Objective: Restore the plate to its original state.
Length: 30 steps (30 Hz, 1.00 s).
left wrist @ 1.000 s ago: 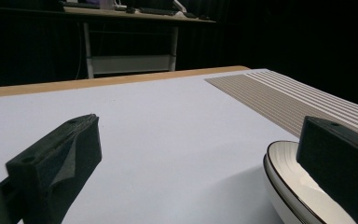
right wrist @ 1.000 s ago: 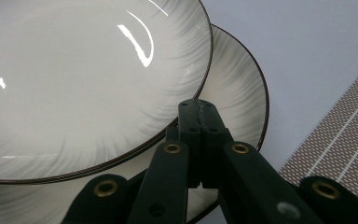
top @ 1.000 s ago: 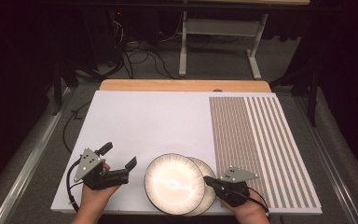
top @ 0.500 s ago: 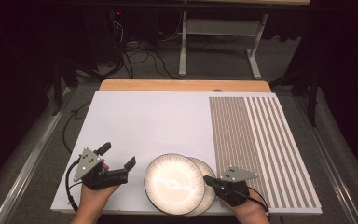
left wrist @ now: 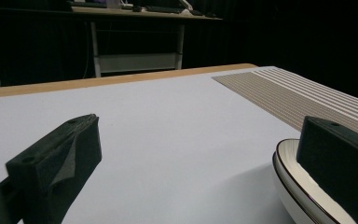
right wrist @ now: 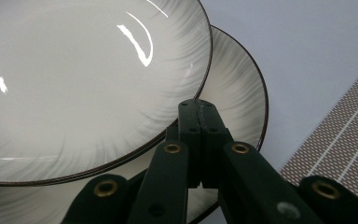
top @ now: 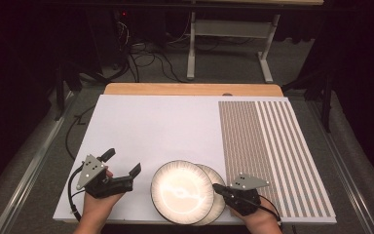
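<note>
Two stacked plates: top plate [top: 182,191] overlapping lower plate [top: 217,199], at table [top: 165,126] near edge. Right gripper [top: 220,189] jaws pressed together, tips over lower plate's rim, nearer. Left gripper [top: 122,164] jaws apart, just left of the plates.
</note>
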Motion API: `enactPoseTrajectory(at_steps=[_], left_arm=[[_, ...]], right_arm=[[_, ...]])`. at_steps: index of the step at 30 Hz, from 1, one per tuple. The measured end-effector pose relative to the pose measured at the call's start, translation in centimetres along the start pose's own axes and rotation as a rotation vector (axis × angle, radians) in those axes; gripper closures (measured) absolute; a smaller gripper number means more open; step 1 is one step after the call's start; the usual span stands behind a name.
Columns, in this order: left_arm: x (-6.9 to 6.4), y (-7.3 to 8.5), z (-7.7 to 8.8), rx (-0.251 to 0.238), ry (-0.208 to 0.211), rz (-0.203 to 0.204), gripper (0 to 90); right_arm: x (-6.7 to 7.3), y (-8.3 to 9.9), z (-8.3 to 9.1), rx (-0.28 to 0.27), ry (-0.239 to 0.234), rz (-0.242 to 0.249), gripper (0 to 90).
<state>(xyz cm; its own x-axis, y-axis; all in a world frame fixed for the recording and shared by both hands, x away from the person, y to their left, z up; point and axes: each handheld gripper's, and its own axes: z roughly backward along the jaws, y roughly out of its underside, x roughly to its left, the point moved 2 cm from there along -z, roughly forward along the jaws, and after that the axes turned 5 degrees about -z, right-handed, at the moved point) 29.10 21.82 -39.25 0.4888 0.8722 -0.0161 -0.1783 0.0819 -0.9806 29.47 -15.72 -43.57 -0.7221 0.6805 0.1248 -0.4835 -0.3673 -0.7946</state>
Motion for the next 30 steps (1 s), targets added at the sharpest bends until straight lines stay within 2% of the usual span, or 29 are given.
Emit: enactPoseTrajectory(at_steps=[30], left_arm=[[0.18,0.17,-0.05,0.006,0.001,0.007,0.5]], right_arm=[[0.04,-0.07,0.01,0.001,0.009,0.019,90.0]])
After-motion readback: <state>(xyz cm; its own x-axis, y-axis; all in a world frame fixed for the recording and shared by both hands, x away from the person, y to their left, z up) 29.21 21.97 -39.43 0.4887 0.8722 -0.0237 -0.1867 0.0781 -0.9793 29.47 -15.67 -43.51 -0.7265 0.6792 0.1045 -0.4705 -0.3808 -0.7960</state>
